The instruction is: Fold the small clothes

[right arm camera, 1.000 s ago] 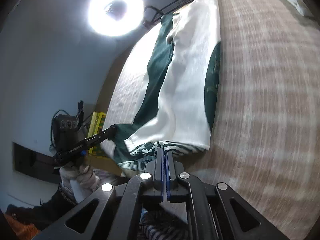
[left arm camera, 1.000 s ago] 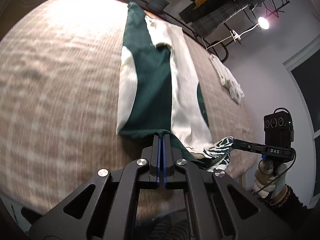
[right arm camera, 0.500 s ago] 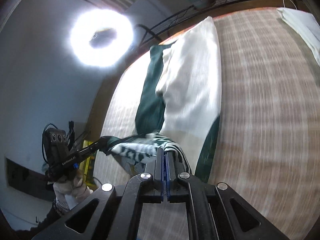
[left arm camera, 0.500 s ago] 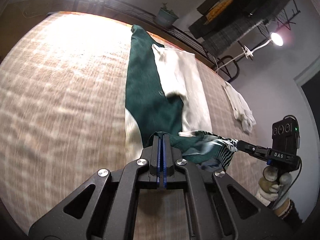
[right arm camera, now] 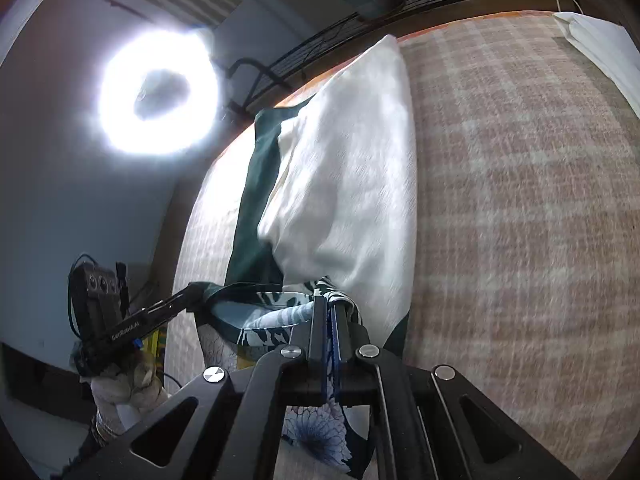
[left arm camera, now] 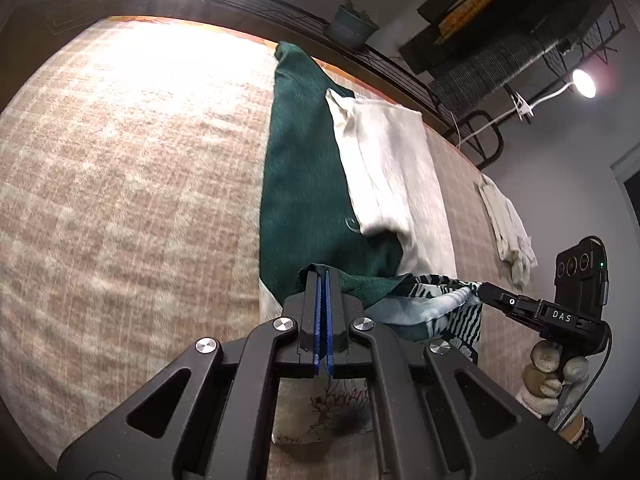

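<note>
A long green and white garment lies stretched away from me on a beige checked bedspread. Its near hem, with a dark leaf print on the inside, is lifted and carried over the flat part. My left gripper is shut on the hem's left corner. My right gripper is shut on the hem's right corner. Each wrist view shows the other gripper at its edge, the right gripper and the left gripper, held by gloved hands, with the printed hem hanging between them.
A folded white cloth lies on the bedspread to the right. A metal rail with a potted plant runs along the far edge. A ring light glares at the left, a clip lamp at the right.
Both grippers have carried the near hem away from me over the garment. The flat part in view has grown shorter, and the printed inside now shows between the grippers.
</note>
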